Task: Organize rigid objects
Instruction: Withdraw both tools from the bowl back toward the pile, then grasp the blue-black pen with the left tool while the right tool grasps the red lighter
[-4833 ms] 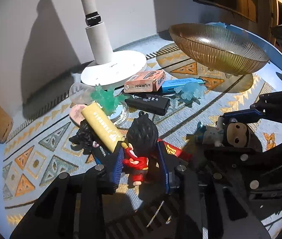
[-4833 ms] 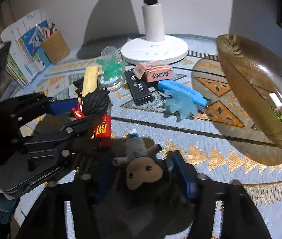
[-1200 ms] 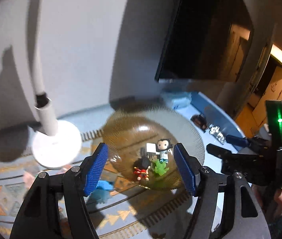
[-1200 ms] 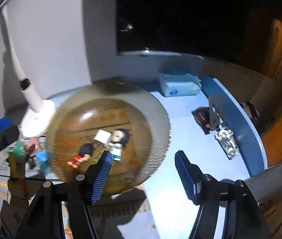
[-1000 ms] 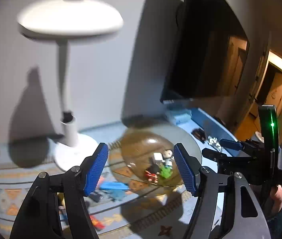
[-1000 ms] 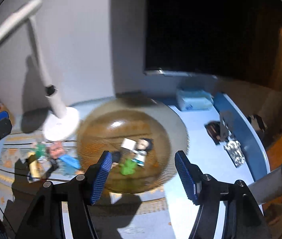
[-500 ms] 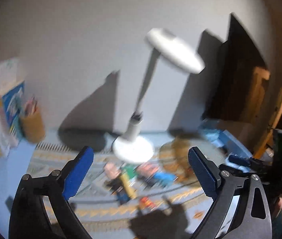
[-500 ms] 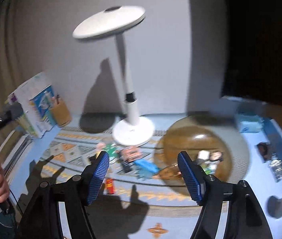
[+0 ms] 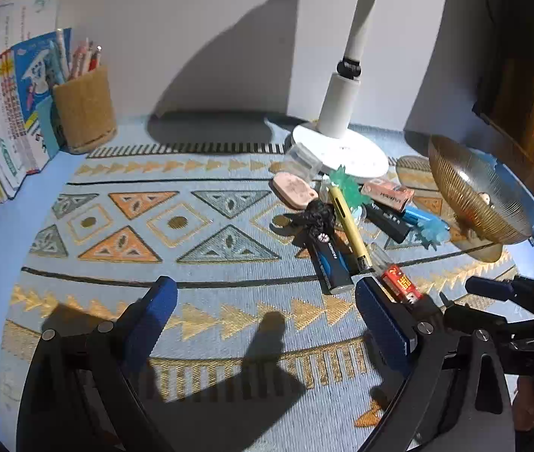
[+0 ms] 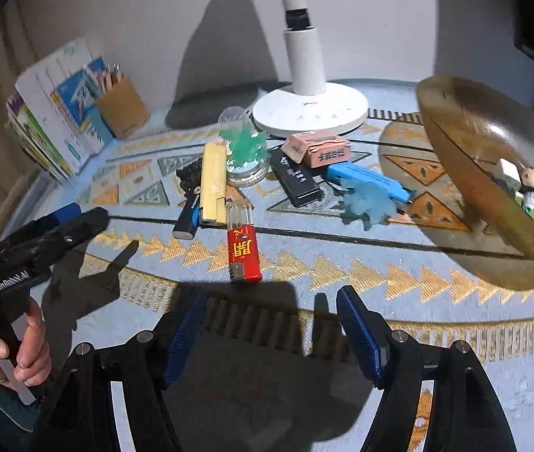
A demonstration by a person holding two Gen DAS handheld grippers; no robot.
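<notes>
1. My left gripper (image 9: 263, 316) hangs wide and empty over the patterned mat (image 9: 124, 226), left of the clutter.
2. My right gripper (image 10: 269, 324), half-wide and empty, faces the red lighter (image 10: 243, 252) just ahead.
3. The amber bowl (image 10: 466, 173) on the right holds figurines; I judge the lighter is next, needing a lengthwise pinch.

- Left gripper (image 9: 265, 324): black angular arms, ribbed blue pads (image 9: 152, 310), round silver screws.
- Right gripper (image 10: 269, 333): the same build, blue pads (image 10: 357, 333).
- White lettering on the black gripper body, left of the right wrist frame.
</notes>
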